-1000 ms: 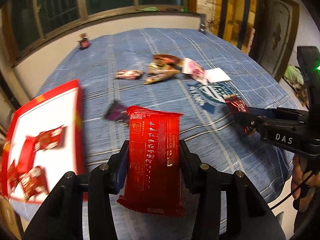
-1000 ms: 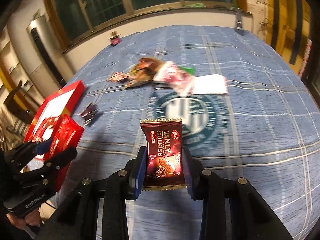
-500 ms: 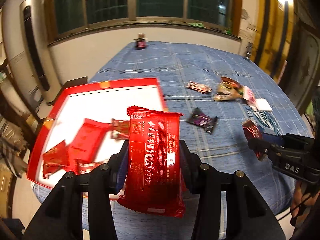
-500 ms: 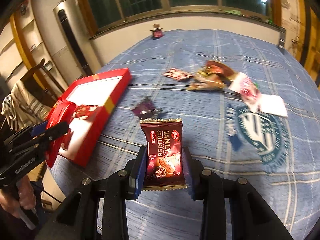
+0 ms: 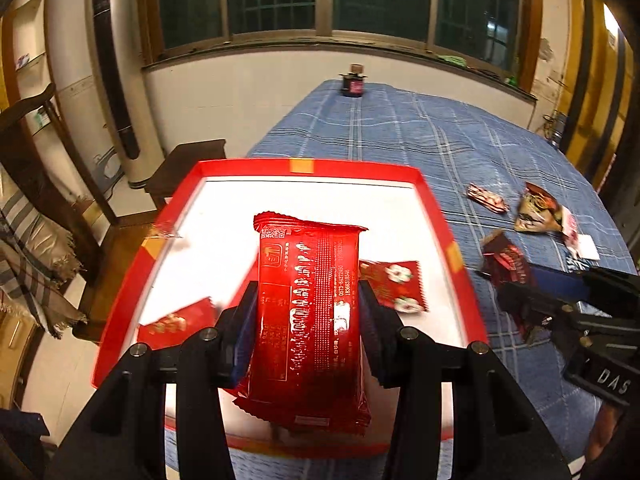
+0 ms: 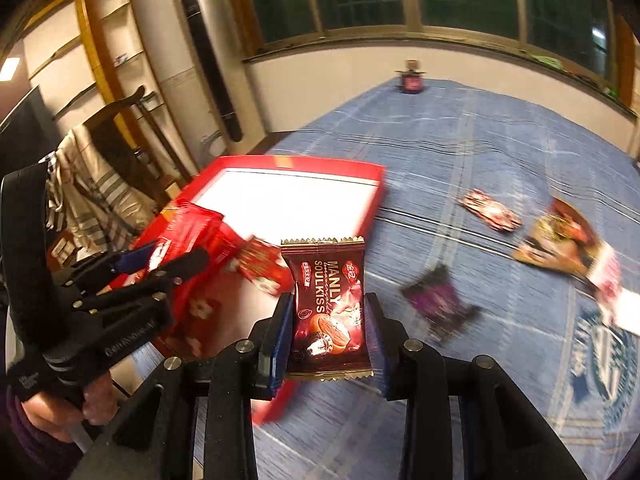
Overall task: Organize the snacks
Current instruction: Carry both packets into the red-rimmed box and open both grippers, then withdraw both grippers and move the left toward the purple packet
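Left gripper (image 5: 308, 312) is clamped on a large red packet (image 5: 308, 308), its pads pressing both long edges, and it hangs over the white floor of the red tray (image 5: 352, 168). Right gripper (image 6: 326, 320), seen from its own camera, is closed on a dark brown biscuit packet (image 6: 328, 308) and sits over the blue plaid cloth (image 6: 500, 152) near the tray's edge, not yet above it. At least 2 small red packets (image 5: 394, 286) already lie flat inside the tray, 1 just right of the left gripper's fingers and another (image 5: 176, 322) at lower left. Loose snacks remain out on the cloth: a purple packet (image 6: 438, 304), a small red-and-white one (image 6: 490, 210) and a mixed pile (image 6: 560, 248) farther right. The step in hand looks like dropping both held packets into the tray. To do it well, the left gripper should lower until the packet's bottom edge is close to the tray floor, aim for the bare white area toward the far rim so it does not land on the packets already there, then release. Because the packet is long and held upright, tilting it forward before letting go would help it fall flat. The right gripper should cross the rim before opening and keep clear of the left one, since the 2 are close together.
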The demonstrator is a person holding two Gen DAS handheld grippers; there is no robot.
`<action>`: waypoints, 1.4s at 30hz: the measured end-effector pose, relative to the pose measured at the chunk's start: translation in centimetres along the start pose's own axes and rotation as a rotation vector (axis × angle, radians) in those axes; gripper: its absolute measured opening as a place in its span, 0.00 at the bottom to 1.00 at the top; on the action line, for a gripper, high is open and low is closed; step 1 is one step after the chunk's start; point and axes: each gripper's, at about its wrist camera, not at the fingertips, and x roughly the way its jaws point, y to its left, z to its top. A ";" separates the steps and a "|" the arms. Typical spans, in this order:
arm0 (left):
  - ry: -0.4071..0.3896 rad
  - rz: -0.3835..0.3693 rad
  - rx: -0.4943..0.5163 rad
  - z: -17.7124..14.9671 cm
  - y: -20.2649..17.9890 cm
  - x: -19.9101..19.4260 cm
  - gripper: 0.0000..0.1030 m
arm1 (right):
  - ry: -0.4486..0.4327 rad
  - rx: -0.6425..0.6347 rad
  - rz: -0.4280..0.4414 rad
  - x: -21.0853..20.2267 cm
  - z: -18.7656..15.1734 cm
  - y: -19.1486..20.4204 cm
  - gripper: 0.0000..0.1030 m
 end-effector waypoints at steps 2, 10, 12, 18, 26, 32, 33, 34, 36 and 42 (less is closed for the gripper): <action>-0.005 0.012 -0.012 0.2 0.7 0.2 0.43 | 0.010 -0.009 0.018 1.0 0.5 0.8 0.34; 0.005 0.052 -0.058 1.0 2.9 1.8 0.43 | 0.039 -0.048 0.064 5.0 2.4 3.7 0.34; 0.008 0.067 -0.066 1.1 3.4 2.2 0.43 | 0.044 -0.046 0.069 5.7 2.7 4.1 0.34; 0.032 0.098 -0.094 1.2 4.4 2.8 0.44 | 0.035 -0.040 0.078 6.5 3.2 4.2 0.38; 0.019 0.112 -0.124 1.4 4.4 1.3 0.46 | 0.034 0.003 0.065 5.2 3.3 2.8 0.39; -0.024 0.129 -0.112 1.5 3.5 -1.9 0.53 | -0.015 0.050 0.034 1.4 2.5 1.2 0.46; -0.033 0.124 -0.105 1.4 3.1 -2.7 0.53 | -0.022 0.059 0.026 0.4 2.3 0.9 0.46; -0.039 0.119 -0.097 1.4 2.8 -3.2 0.54 | -0.032 0.064 0.017 -0.4 2.0 0.7 0.46; -0.061 0.105 -0.073 1.1 1.6 -5.0 0.57 | -0.054 0.069 0.000 -2.2 1.6 0.4 0.46; -0.114 0.070 0.004 -0.6 -1.7 -9.1 0.67 | -0.162 0.087 -0.067 -9.4 -1.6 -0.9 0.57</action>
